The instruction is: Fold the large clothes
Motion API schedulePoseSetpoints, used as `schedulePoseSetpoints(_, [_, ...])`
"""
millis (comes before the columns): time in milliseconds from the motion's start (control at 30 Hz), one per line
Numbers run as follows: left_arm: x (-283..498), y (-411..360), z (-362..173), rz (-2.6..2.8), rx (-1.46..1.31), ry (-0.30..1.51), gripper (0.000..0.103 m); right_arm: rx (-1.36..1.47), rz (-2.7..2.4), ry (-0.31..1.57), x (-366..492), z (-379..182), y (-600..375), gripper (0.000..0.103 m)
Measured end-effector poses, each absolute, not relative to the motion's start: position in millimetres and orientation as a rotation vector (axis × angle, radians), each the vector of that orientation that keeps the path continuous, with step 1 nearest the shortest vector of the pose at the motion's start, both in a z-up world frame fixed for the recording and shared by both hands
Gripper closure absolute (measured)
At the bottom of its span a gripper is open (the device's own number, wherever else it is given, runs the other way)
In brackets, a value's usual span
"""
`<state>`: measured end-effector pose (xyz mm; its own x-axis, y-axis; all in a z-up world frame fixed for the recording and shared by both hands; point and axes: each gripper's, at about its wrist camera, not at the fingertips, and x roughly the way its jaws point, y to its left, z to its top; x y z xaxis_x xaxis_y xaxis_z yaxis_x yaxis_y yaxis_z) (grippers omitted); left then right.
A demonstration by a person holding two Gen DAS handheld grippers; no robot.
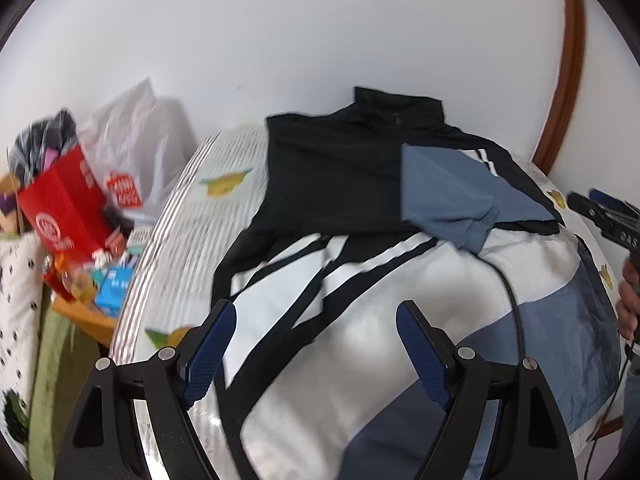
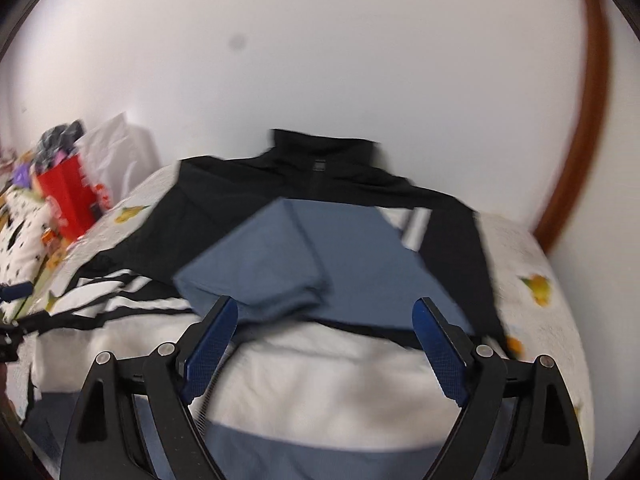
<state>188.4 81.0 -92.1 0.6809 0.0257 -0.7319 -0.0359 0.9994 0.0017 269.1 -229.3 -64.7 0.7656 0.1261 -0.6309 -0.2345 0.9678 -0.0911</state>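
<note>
A black, white and blue-grey track jacket (image 1: 340,184) lies flat on the bed, collar toward the wall, also in the right wrist view (image 2: 320,380). Its right sleeve (image 1: 448,196) is folded across the chest, seen close in the right wrist view (image 2: 288,264). The left sleeve with white stripes (image 1: 296,264) is folded inward over the white panel. My left gripper (image 1: 316,312) is open and empty above the jacket's lower left. My right gripper (image 2: 326,308) is open and empty just short of the folded blue cuff; it also shows at the right edge of the left wrist view (image 1: 600,216).
The bed has a white patterned sheet (image 1: 224,216). To the left stand a red box (image 1: 60,204), a white plastic bag (image 1: 136,148) and small clutter on a wooden table (image 1: 84,312). A white wall is behind; a brown wooden frame (image 1: 568,64) is at the right. A black cable (image 1: 516,308) crosses the jacket.
</note>
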Motion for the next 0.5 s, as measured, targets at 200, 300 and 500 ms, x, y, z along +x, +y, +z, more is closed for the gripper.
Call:
schedulePoseSetpoints(200, [208, 39, -76, -0.017, 0.0, 0.815, 0.022, -0.095, 0.085, 0.693, 253, -62, -300, 0.015])
schedulePoseSetpoints(300, [220, 17, -72, -0.034, 0.031, 0.826, 0.022, -0.059, 0.055, 0.704, 247, -59, -330, 0.023])
schedulePoseSetpoints(500, [250, -29, -78, -0.106, 0.112, 0.839, 0.022, -0.051, 0.033, 0.716, 243, -53, -361, 0.026])
